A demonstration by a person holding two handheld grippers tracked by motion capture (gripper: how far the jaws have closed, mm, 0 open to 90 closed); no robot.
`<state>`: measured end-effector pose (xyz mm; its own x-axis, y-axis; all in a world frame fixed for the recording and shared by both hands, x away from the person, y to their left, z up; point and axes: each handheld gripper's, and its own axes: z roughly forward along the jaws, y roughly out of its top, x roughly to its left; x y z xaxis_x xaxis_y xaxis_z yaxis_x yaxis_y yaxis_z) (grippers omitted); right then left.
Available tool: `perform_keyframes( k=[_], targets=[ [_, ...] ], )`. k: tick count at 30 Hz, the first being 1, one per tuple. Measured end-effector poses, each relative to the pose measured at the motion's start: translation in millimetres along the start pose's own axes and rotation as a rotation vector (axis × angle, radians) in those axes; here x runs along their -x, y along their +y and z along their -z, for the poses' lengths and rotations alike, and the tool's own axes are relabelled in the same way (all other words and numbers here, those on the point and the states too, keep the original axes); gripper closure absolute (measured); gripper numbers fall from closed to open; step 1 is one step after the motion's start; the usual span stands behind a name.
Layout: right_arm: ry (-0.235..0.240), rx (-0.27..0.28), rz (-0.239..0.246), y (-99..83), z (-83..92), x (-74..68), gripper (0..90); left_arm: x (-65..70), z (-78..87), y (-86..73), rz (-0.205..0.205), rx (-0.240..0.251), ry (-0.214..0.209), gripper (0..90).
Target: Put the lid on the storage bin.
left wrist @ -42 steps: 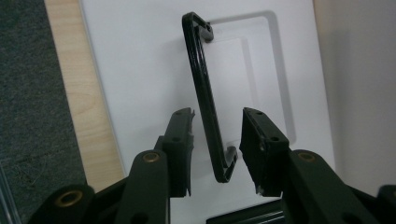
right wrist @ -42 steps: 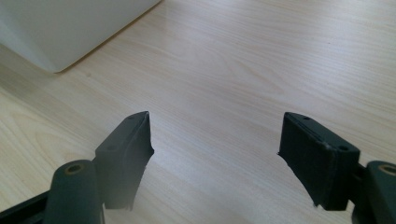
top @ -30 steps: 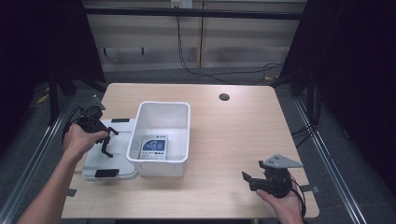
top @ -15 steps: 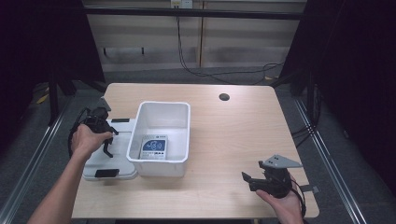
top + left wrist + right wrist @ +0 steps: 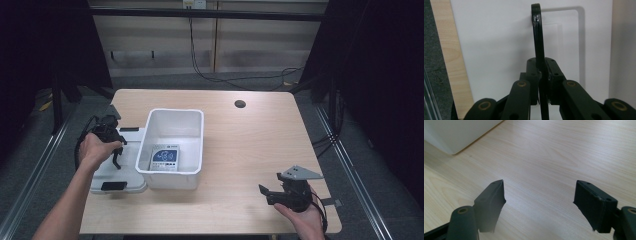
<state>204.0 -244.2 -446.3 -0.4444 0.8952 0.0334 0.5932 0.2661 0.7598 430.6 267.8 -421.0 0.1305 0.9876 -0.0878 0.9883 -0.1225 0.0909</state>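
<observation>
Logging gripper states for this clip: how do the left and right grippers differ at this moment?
The left gripper has its jaws shut together; the right gripper has its jaws wide apart with nothing between them. The left one is over the white lid beside the white bin; the right one is over bare table near the front right corner, away from both. Both are hand-held with black jaws.
</observation>
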Motion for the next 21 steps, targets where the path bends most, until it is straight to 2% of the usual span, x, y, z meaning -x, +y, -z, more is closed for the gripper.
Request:
perform_keyframes(
  k=[4, 10, 15, 21],
  targets=[
    [0.001, 0.000, -0.003, 0.0, -0.1, 0.3, 24.0, -1.8, 0.7, -0.4, 0.013, 0.001, 0.009, 84.6],
    [0.000, -0.002, -0.004, -0.1, -0.3, 0.1, 24.0, -5.8, 6.7, -2.0, 0.017, 0.007, 0.001, 84.7],
    [-0.001, -0.005, -0.005, 0.0, -0.6, 0.1, 24.0, -8.2, 17.4, -4.1, -0.008, 0.016, 0.005, 84.7],
    [0.000, -0.005, -0.004, 0.0, -0.6, 0.1, 24.0, -9.9, 24.2, -6.5, -0.011, 0.031, 0.005, 84.8]
  ],
)
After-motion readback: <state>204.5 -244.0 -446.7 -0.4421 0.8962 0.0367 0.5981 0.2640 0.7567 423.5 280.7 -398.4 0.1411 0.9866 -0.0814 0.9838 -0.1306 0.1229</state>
